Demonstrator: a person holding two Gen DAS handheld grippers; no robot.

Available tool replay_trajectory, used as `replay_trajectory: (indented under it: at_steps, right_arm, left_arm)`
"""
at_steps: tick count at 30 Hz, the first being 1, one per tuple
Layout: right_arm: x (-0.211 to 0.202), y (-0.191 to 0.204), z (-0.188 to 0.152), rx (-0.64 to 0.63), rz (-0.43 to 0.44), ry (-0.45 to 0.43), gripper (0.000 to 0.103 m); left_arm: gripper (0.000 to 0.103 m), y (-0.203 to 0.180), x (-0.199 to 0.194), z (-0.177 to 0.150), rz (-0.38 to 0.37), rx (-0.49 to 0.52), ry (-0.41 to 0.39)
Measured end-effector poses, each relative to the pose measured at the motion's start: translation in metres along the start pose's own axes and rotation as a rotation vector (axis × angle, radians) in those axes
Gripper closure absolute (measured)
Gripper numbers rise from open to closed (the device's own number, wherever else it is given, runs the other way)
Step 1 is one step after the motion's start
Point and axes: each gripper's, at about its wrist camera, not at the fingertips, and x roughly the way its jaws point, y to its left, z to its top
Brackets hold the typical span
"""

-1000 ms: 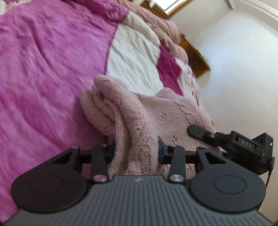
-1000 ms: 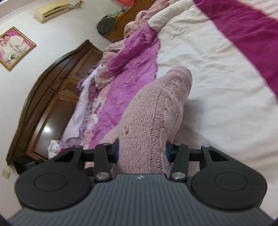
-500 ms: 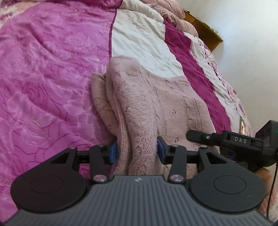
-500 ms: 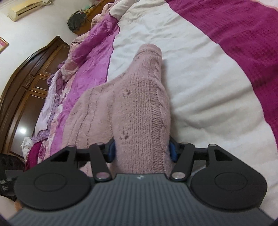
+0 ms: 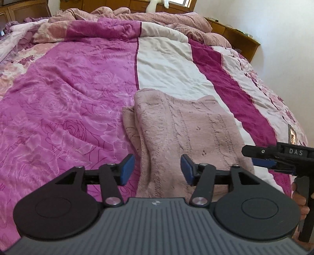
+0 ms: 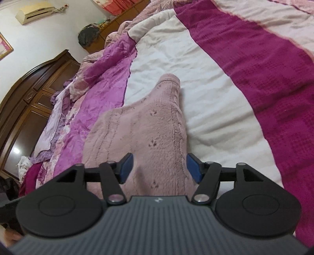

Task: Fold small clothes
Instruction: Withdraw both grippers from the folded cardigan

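A dusty-pink knitted sweater (image 5: 182, 129) lies folded flat on the bed, across the pink and white stripes of the bedspread. My left gripper (image 5: 158, 169) is open, its blue pads on either side of the sweater's near edge, not clamping it. In the right wrist view the same sweater (image 6: 145, 125) lies flat with one sleeve end pointing away. My right gripper (image 6: 159, 166) is open over the sweater's near right edge. The right gripper also shows in the left wrist view (image 5: 274, 155), at the sweater's right side.
The bedspread (image 5: 68, 98) has pink, white and magenta stripes. Crumpled bedding (image 5: 157, 17) is piled at the head. A dark wooden wardrobe (image 6: 25, 94) stands left of the bed. A white wall (image 5: 290, 39) lies to the right, past the bed's edge.
Both grippers held the sweater's edge, lowered it flat onto the bed, then opened and let it go. The sweater now lies spread and folded on the bedspread.
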Motion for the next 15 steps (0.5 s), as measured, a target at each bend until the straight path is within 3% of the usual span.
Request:
replay_trajectory:
  at_steps: [4,15]
  right_arm:
    - [-0.012,0.006,-0.008,-0.036,-0.017,-0.005,0.033]
    - [-0.030,0.022,-0.041,-0.194,-0.113,-0.049,0.033]
  left_arm:
    - [0.030,-0.012,-0.008,-0.009,0.038,0.015,-0.005]
    - [0.028,-0.024,-0.004,-0.043,0.137,-0.013,0.044]
